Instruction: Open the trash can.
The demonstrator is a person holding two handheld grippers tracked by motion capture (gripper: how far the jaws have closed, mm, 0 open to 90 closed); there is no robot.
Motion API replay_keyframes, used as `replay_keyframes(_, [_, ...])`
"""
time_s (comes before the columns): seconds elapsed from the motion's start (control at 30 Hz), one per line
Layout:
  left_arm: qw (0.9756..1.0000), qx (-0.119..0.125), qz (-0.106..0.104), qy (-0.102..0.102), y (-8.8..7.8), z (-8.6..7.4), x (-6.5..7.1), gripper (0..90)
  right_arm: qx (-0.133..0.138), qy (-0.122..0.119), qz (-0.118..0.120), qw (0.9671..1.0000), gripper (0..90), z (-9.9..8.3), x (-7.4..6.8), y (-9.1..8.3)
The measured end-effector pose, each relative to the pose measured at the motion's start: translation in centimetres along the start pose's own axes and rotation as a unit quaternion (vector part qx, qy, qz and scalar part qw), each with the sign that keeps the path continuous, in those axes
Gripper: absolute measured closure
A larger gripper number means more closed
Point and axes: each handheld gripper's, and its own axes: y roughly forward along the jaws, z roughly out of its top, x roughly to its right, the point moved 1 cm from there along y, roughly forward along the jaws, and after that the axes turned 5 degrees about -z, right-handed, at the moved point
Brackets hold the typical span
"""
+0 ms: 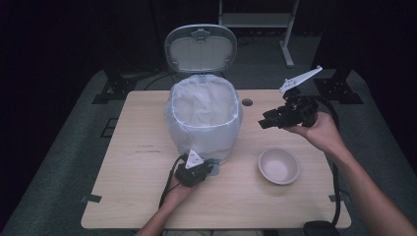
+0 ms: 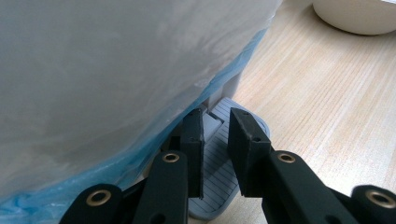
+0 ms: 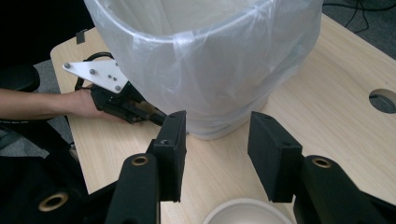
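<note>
- Left gripper [image 2: 215,154] jaws stand narrowly apart over the bin's grey pedal [image 2: 219,186].
- Right gripper [image 3: 217,156] jaws gape wide, empty, near the bagged bin [image 3: 210,60].
- Readable writing: cannot tell.

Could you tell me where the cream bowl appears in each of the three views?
High view: the bowl sits right of centre on the table.
Left gripper view: its base shows at the top right corner.
Right gripper view: its rim peeks up at the bottom edge.
Shared landmark: the bag-lined bin.
</note>
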Motion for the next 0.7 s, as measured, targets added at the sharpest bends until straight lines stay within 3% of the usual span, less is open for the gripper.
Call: replay_keyframes(0.7, [1.0000, 0.001, 0.000, -0.001, 0.0, 0.0, 0.0, 76.0, 0.014, 0.025, 0.006, 0.9996, 54.4, -4.8, 0.8, 0.5])
